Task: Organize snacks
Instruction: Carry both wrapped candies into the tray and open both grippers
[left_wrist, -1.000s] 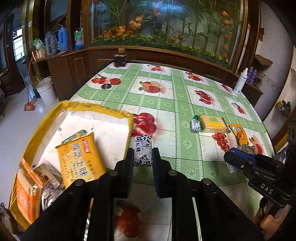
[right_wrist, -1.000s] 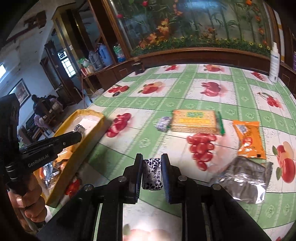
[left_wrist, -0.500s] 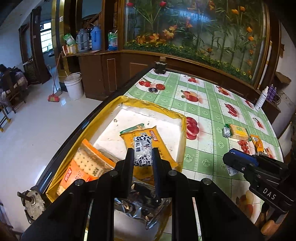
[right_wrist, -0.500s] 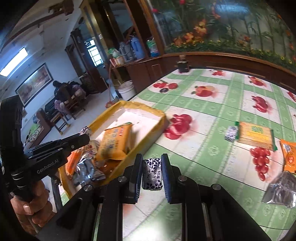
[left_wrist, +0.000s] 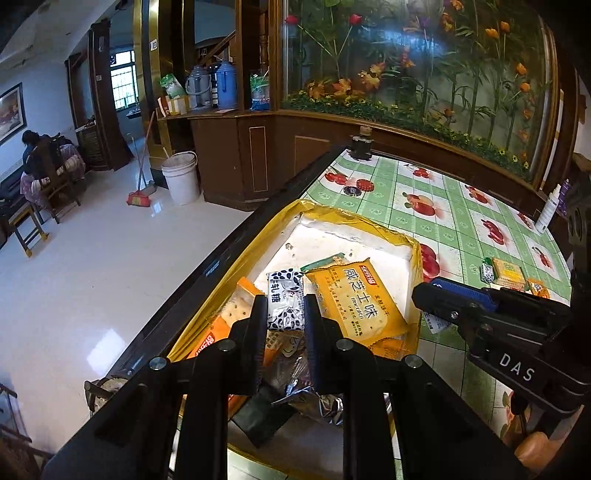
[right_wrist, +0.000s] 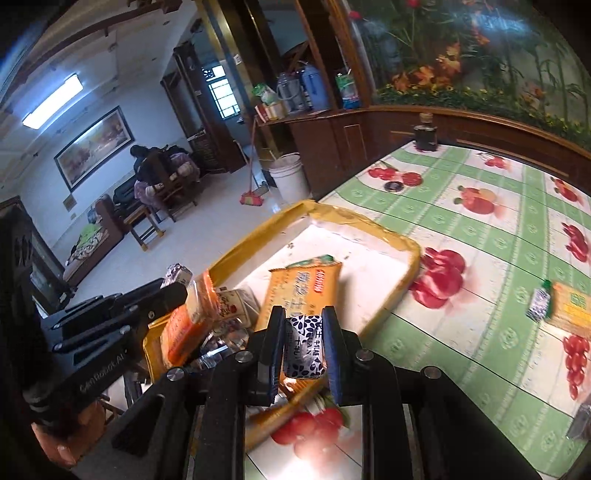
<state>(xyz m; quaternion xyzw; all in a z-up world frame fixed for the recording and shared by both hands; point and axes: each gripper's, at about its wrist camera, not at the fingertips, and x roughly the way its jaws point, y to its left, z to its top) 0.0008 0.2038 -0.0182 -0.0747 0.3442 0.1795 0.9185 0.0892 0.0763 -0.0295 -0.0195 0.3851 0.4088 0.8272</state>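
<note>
Snacks are piling up in the yellow tray (left_wrist: 415, 258) at the table's (left_wrist: 454, 218) edge, a yellow cracker pack (left_wrist: 354, 299) lying on top. My left gripper (left_wrist: 285, 306) is pinching a black-and-white candy packet (left_wrist: 285, 295) above that pile. My right gripper (right_wrist: 303, 341) is clamping a second patterned candy packet (right_wrist: 303, 347) over the tray's near rim, while more snacks are sitting on the tablecloth to the right.

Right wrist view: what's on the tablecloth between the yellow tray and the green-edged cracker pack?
Only bare tablecloth, printed with red fruit, between the yellow tray and the cracker pack; a small patterned candy sits against the pack.
</note>
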